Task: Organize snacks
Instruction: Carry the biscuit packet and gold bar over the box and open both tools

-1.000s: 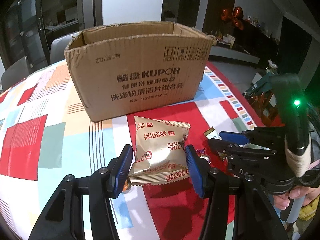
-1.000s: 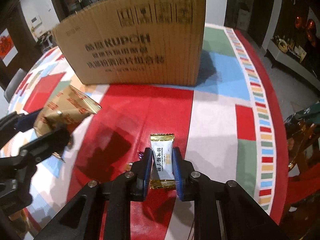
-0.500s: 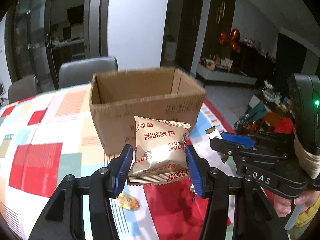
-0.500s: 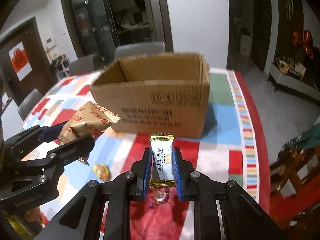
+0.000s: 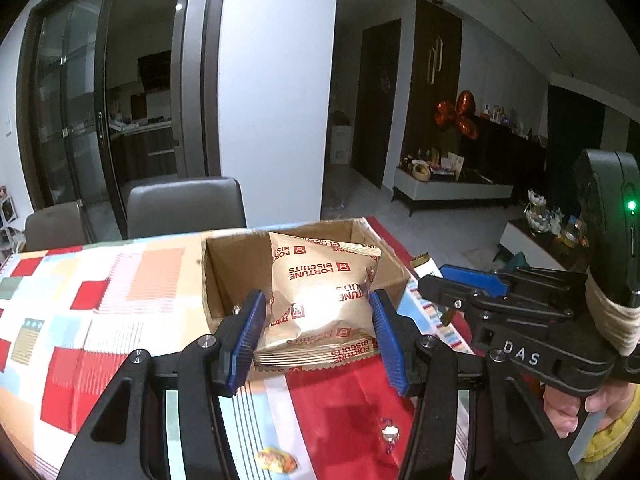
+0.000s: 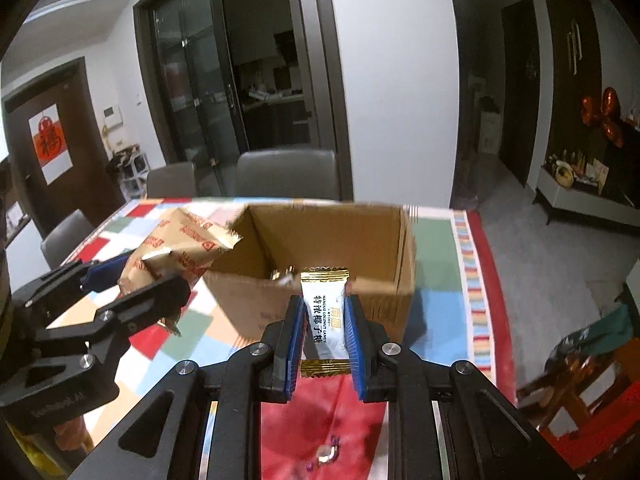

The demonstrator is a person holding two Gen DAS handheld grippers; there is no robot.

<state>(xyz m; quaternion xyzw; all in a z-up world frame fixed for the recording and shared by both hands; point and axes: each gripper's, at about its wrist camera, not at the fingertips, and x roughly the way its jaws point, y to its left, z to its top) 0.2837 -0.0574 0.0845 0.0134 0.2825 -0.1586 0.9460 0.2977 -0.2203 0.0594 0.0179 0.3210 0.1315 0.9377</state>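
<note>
Left wrist view: our left gripper (image 5: 318,330) clamps the Fortune Biscuits packet (image 5: 320,296), our right gripper (image 6: 323,334) the coconut candy (image 6: 324,316); we should clear the cardboard box (image 6: 332,280) rim before releasing.

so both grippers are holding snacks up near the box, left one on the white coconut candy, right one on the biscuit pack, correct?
Swapped. The left gripper holds the Fortune Biscuits pack (left wrist view); the right gripper holds the white candy. Both are near the cardboard box.

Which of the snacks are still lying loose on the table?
Two small wrapped candies: the yellow-orange one and the clear, purple-tipped one. The biscuit packet and white coconut candy are each held aloft in a hand-held gripper.
</note>
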